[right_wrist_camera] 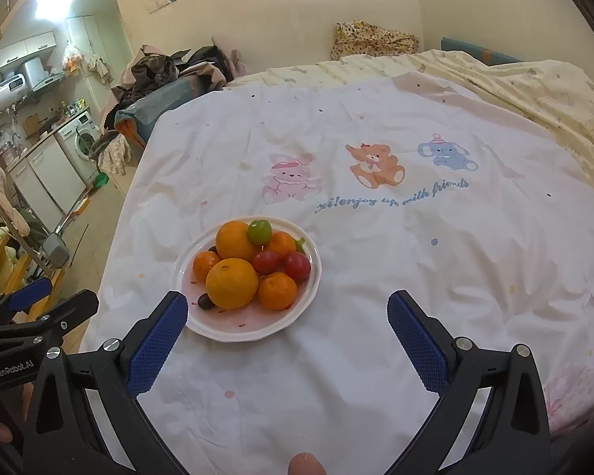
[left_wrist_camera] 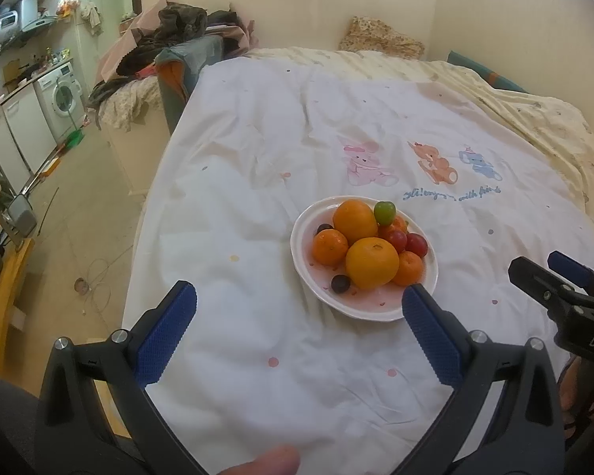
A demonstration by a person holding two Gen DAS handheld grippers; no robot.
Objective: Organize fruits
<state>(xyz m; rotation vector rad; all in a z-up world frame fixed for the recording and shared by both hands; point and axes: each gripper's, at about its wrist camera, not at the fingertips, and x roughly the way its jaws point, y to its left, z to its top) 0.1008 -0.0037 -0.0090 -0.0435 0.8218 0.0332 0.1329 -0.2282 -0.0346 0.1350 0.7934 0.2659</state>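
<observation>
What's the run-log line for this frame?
left hand-held gripper open | right hand-held gripper open | fruit-filled round white plate untouched on white bedsheet

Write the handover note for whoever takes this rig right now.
Left claw: open, empty, hovering over the white bedsheet just short of the plate.
Right claw: open, empty, beside it, nearer the plate's right side.
Fruit: all piled on the white plate. Two large oranges, smaller tangerines, two red grapes, one green grape, dark grapes at the near edge.
Done: nothing visibly sorted; no fruit off the plate.
Left: all the organizing. No second container is in view.
</observation>
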